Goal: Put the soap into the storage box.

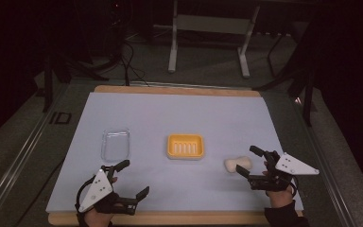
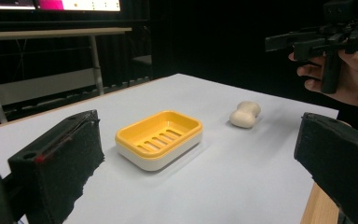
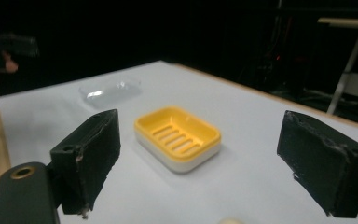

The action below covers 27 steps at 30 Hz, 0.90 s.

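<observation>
While my right gripper (image 1: pixel 253 167) hovers with jaws spread wide and nothing between them, the pale soap bar (image 1: pixel 237 164) lies on the table just beside it, right of the yellow soap dish (image 1: pixel 185 145). My left gripper (image 1: pixel 133 178) is open too.

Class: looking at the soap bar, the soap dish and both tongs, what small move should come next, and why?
Probably ease the right tongs forward around the soap bar. Their jaws stand open just beside it, the yellow soap dish lies empty nearby, and the left tongs are open, farther off.
</observation>
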Tool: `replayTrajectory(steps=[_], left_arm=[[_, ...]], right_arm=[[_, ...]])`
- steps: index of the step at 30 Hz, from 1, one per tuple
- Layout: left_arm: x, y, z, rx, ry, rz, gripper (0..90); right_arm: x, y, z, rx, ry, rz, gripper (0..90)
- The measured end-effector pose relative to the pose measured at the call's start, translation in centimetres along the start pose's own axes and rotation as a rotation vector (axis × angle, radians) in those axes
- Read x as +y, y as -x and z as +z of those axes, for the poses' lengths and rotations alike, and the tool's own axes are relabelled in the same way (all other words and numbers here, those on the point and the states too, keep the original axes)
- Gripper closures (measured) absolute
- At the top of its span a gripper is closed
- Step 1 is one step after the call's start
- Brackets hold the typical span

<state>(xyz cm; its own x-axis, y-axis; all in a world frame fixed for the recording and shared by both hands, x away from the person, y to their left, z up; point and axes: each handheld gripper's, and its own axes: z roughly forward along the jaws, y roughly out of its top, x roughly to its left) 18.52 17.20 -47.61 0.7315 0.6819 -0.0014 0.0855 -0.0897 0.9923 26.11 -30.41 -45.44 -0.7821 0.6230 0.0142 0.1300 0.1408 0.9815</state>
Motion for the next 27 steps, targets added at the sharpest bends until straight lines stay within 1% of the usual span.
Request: replayTrajectory(steps=[1,2,3,4,5,6,7,8,9,10,13,14,15,17,18,19,20,22,24,25,27], left_arm=[[0.0,0.0,0.0,-0.002,0.0,-0.001,1.2],[0.0,0.1,0.0,-0.001,-0.001,0.001,1.2],[0.0,0.1,0.1,0.0,-0.003,0.003,1.2],[0.0,0.1,0.1,-0.001,-0.005,0.004,1.2],[0.0,0.1,0.1,-0.001,-0.005,0.004,1.2],[0.0,0.1,0.1,0.0,-0.009,0.004,1.2],[0.0,0.1,0.1,0.0,-0.009,0.004,1.2],[-0.1,0.1,0.1,-0.001,-0.01,0.004,1.2],[0.0,0.0,0.1,-0.002,-0.011,0.003,1.2],[0.0,0.0,0.1,-0.002,-0.01,0.003,1.2],[0.0,0.1,0.1,-0.004,-0.009,0.004,1.2],[0.0,0.1,0.1,-0.004,-0.009,0.006,1.2],[0.0,0.1,0.1,-0.004,-0.01,0.005,1.2],[-0.1,0.0,0.1,-0.005,-0.013,0.008,1.2],[-0.1,0.0,0.1,-0.005,-0.014,0.009,1.2],[-0.1,0.1,0.1,-0.007,-0.015,0.009,1.2],[-0.1,0.1,0.1,-0.007,-0.017,0.01,1.2],[-0.1,0.1,0.2,-0.008,-0.022,0.013,1.2],[-0.1,0.1,0.2,-0.01,-0.03,0.014,1.2],[-0.1,0.1,0.3,-0.011,-0.031,0.016,1.2],[-0.2,0.1,0.4,-0.012,-0.035,0.018,1.2]], right_arm=[[0.0,0.0,0.0,-0.025,-0.005,-0.002,13.3],[0.1,-0.1,0.0,-0.072,-0.019,-0.013,13.3],[0.1,-0.1,0.0,-0.101,-0.027,-0.019,13.4],[0.1,0.0,0.0,-0.12,-0.028,-0.022,13.4],[0.1,0.0,0.0,-0.12,-0.028,-0.022,13.4],[0.2,0.0,-0.1,-0.183,-0.048,-0.028,13.6],[0.2,0.0,-0.1,-0.183,-0.048,-0.028,13.6],[0.2,0.1,-0.2,-0.2,-0.053,-0.024,13.7],[0.2,0.2,-0.2,-0.196,-0.055,-0.017,13.8],[0.2,0.4,-0.2,-0.187,-0.062,-0.005,13.9],[0.5,0.5,-0.2,-0.172,-0.07,-0.004,13.9],[0.6,0.7,-0.1,-0.157,-0.075,-0.009,13.8],[0.8,0.8,0.0,-0.152,-0.079,-0.016,13.9],[1.1,1.1,0.2,-0.127,-0.106,-0.023,13.8],[1.1,1.2,0.2,-0.126,-0.119,-0.034,13.8],[1.2,1.3,0.2,-0.115,-0.127,-0.04,13.8],[1.2,1.5,0.2,-0.082,-0.145,-0.047,13.8],[1.3,1.7,0.2,-0.048,-0.174,-0.071,13.8],[1.5,1.9,0.2,0.02,-0.205,-0.084,13.8],[1.6,2.0,0.2,0.04,-0.218,-0.093,13.8],[1.6,2.2,0.2,0.107,-0.256,-0.086,13.8]])
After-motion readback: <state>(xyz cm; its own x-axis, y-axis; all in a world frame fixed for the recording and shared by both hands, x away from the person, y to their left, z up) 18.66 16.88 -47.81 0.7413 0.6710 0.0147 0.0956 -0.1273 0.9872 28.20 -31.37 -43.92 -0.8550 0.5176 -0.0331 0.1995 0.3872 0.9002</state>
